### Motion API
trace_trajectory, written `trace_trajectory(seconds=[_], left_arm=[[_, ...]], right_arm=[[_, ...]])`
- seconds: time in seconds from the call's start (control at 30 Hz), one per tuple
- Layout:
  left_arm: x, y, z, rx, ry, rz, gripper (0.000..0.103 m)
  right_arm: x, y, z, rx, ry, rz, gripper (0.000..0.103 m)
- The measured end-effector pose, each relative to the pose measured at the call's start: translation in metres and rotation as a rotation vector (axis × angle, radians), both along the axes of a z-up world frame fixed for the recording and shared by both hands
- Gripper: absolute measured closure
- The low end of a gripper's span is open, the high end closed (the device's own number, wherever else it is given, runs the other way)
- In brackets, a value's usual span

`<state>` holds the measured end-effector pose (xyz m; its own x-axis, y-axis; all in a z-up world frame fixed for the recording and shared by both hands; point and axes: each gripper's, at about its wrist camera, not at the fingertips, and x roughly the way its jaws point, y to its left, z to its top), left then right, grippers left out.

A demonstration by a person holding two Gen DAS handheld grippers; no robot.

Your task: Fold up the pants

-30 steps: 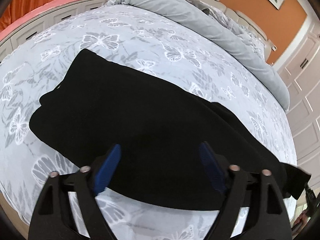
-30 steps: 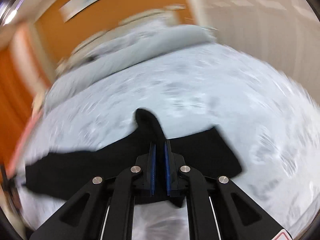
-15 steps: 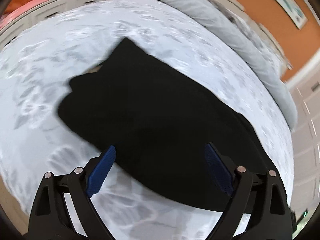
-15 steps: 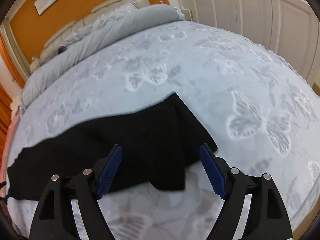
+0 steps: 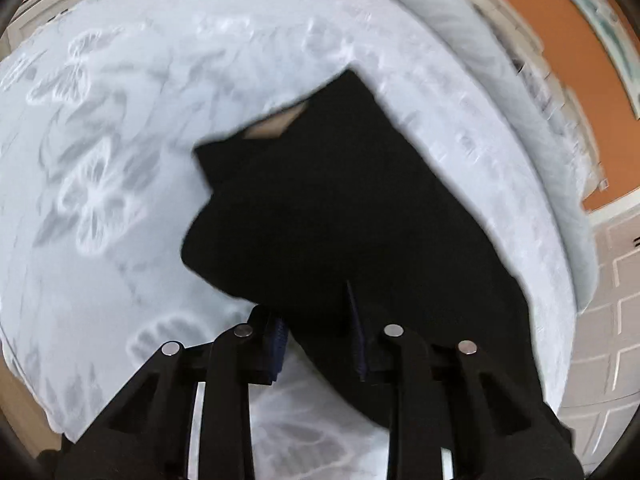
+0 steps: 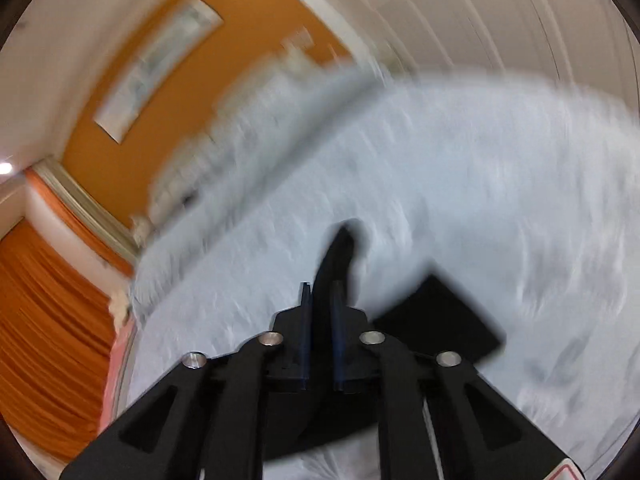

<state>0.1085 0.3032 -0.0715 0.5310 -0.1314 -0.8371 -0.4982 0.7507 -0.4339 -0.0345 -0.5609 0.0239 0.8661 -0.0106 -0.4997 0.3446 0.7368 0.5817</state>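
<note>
The left gripper [image 5: 320, 336] has just closed its jaws on the near edge of the black pants [image 5: 344, 208], and the right gripper [image 6: 320, 320] has just pinched shut on a raised fold of them [image 6: 336, 256]. These 2 grips probably let the cloth be lifted and folded over. The pants lie across the butterfly-print bed [image 5: 120, 160], pillows [image 5: 460, 12] beyond.

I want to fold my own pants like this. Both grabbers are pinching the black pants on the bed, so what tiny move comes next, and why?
Probably lift both ends together and carry them across. The left gripper has just been closing on the black pants' near edge, and the right gripper has just closed on a raised fold, while most of the cloth lies flat on the butterfly bedspread.
</note>
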Motion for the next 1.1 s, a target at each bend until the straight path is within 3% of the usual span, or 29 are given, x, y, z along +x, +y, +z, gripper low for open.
trace_trajectory(seconds=[0.03, 0.07, 0.17, 0.2, 0.23, 0.3, 0.33, 0.37, 0.4, 0.47, 0.57, 0.63, 0.7, 0.77, 0.9, 1.0, 1.1], left_arm=[[0.002, 0.002, 0.001, 0.001, -0.008, 0.001, 0.077], [0.006, 0.005, 0.0, 0.003, -0.002, 0.003, 0.077], [0.008, 0.012, -0.013, -0.03, 0.036, 0.037, 0.075], [0.007, 0.012, -0.015, -0.033, 0.039, 0.044, 0.074], [0.006, 0.01, -0.016, -0.03, 0.038, 0.041, 0.066], [0.002, 0.007, -0.014, 0.002, 0.039, 0.044, 0.038], [0.0, 0.008, -0.013, 0.023, 0.031, 0.056, 0.025], [0.0, 0.008, -0.012, 0.041, 0.018, 0.063, 0.026], [0.001, 0.008, -0.01, 0.058, 0.015, 0.053, 0.032], [0.002, 0.006, -0.005, 0.075, 0.001, 0.021, 0.097], [0.0, 0.012, 0.013, 0.099, -0.076, 0.024, 0.097], [0.005, 0.02, 0.011, 0.151, -0.047, 0.03, 0.096], [0.007, 0.029, -0.012, 0.108, 0.05, 0.043, 0.096], [0.002, 0.034, -0.021, 0.043, 0.055, 0.062, 0.096], [0.003, 0.022, 0.001, 0.149, -0.002, -0.012, 0.093], [0.006, 0.02, -0.008, 0.166, 0.032, -0.039, 0.093], [0.012, 0.024, -0.018, 0.145, 0.052, -0.049, 0.092]], right_arm=[[0.0, -0.004, 0.003, -0.04, 0.019, -0.028, 0.097], [0.004, -0.015, -0.011, -0.065, 0.095, -0.079, 0.097], [0.009, -0.043, -0.079, 0.035, 0.289, -0.154, 0.097], [0.011, -0.042, -0.097, -0.024, 0.413, -0.178, 0.097], [0.013, -0.036, -0.097, -0.117, 0.475, -0.185, 0.09], [0.013, -0.016, -0.077, -0.297, 0.483, -0.189, 0.083], [0.011, -0.007, -0.066, -0.331, 0.447, -0.185, 0.065], [0.008, 0.007, -0.052, -0.348, 0.376, -0.175, 0.048], [0.006, 0.016, -0.045, -0.353, 0.334, -0.167, 0.044], [0.009, 0.043, -0.035, -0.36, 0.286, -0.092, 0.044], [0.034, 0.096, -0.034, -0.367, 0.267, 0.093, 0.044], [0.059, 0.141, -0.042, -0.391, 0.283, 0.246, 0.044], [0.088, 0.195, -0.053, -0.408, 0.318, 0.393, 0.044], [0.118, 0.252, -0.055, -0.379, 0.3, 0.54, 0.044], [0.178, 0.36, -0.048, -0.334, 0.24, 0.779, 0.044], [0.238, 0.432, -0.063, -0.322, 0.277, 0.881, 0.043], [0.287, 0.487, -0.097, -0.345, 0.392, 0.934, 0.043]])
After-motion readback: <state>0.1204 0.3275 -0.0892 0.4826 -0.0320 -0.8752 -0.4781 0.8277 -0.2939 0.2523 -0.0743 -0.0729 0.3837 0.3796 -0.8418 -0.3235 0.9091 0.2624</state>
